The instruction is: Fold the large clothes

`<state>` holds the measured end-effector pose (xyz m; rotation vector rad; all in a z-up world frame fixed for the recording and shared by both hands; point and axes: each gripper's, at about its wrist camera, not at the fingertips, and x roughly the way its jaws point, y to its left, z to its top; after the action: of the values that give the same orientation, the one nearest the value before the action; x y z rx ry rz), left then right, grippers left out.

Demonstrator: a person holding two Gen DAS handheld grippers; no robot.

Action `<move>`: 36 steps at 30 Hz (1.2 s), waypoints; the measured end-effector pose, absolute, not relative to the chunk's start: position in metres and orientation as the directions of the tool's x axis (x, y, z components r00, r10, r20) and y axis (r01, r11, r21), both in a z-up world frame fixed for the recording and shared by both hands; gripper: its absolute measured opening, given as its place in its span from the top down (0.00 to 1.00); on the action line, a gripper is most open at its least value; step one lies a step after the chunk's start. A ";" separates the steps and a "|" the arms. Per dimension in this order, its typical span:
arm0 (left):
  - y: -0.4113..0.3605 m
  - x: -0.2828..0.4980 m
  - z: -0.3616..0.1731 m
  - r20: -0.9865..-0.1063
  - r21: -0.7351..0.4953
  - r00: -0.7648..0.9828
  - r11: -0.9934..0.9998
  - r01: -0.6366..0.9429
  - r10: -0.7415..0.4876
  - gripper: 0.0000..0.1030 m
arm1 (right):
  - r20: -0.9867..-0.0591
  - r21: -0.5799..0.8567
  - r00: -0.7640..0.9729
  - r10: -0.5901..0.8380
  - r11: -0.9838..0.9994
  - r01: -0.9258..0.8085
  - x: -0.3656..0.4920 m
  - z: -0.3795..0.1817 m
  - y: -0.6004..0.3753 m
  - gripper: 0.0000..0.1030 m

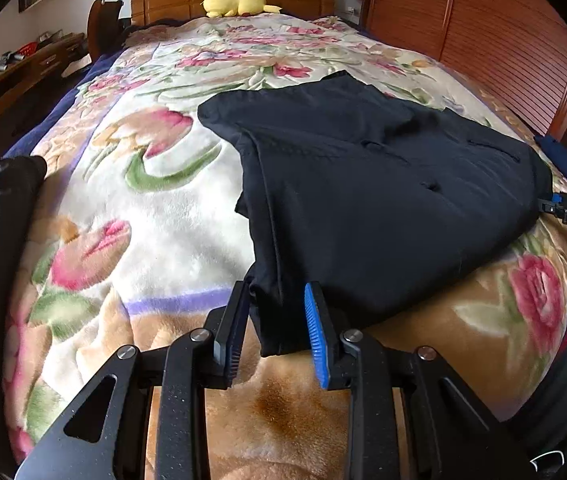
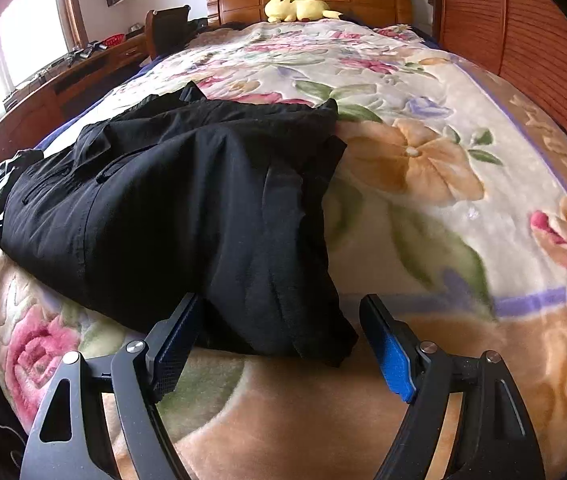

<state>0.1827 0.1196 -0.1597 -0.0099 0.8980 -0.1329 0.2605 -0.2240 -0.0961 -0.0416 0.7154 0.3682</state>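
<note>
Black trousers [image 1: 363, 184] lie part-folded on the floral blanket [image 1: 155, 200], soft, limp, likely fairly heavy: my left gripper [image 1: 277, 328] is narrow around the near-left corner, my right gripper [image 2: 279, 344] gapes wide at the near-right corner, so I'd pinch both corners.

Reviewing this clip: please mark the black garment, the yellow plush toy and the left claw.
black garment [image 1: 363, 184]: left wrist view, on its flat middle panel.
yellow plush toy [image 1: 235, 2]: left wrist view, on its body, by the headboard.
left claw [image 1: 277, 320]: left wrist view, midway between its fingertips, over the garment's corner.
</note>
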 end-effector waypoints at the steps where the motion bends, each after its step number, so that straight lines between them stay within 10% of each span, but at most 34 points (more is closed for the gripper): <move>1: 0.120 0.183 -0.161 -0.779 -0.067 0.616 0.992 0.110 -0.120 0.71 | -0.645 0.090 0.695 0.317 0.935 -0.343 0.260 -0.097 -0.224 0.21; 9: 0.117 0.182 -0.171 -0.778 -0.080 0.618 0.994 0.080 -0.112 0.71 | -0.632 0.085 0.708 0.317 0.936 -0.343 0.257 -0.103 -0.223 0.25; 16: 0.112 0.175 -0.161 -0.761 -0.086 0.632 0.988 0.130 -0.149 0.94 | -0.610 0.087 0.703 0.366 0.913 -0.399 0.249 -0.095 -0.223 0.83; 36: 0.093 0.079 -0.102 -0.667 -0.116 0.716 0.978 0.172 -0.205 0.96 | -0.576 0.062 0.709 0.407 0.887 -0.458 0.145 -0.064 -0.257 0.90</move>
<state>0.0786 0.0926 -0.1019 -0.0467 0.7441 -0.2092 0.1455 -0.2567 -0.0637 -0.0874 0.6183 0.4808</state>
